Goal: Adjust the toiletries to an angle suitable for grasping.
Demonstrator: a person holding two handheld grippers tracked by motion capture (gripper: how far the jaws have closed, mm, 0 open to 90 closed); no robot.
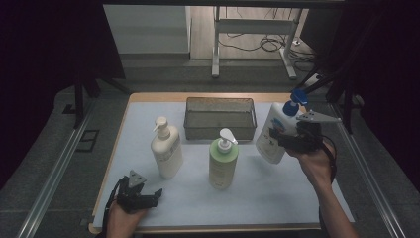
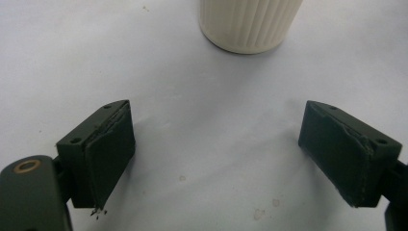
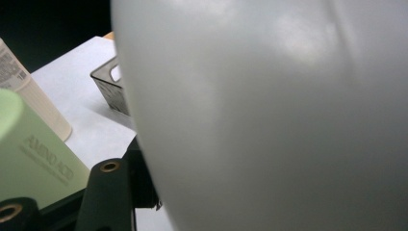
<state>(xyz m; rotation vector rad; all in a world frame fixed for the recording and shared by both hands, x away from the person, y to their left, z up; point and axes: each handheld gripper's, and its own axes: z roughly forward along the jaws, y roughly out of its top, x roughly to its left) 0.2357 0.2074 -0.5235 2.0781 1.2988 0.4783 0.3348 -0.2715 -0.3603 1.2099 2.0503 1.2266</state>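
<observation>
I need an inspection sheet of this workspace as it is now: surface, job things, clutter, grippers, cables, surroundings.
Surface: pale mat on a wooden table.
Job's things: white bottle with blue pump, lifted and tilted; mesh basket at the back, nothing seen inside.
Clutter: cream pump bottle and green pump bottle upright, apart.
Grippers: right gripper shut on the white bottle; left gripper open over the mat.
Cables: one trailing from each gripper; more on the floor behind.
Surroundings: dark curtains, white frame legs.
</observation>
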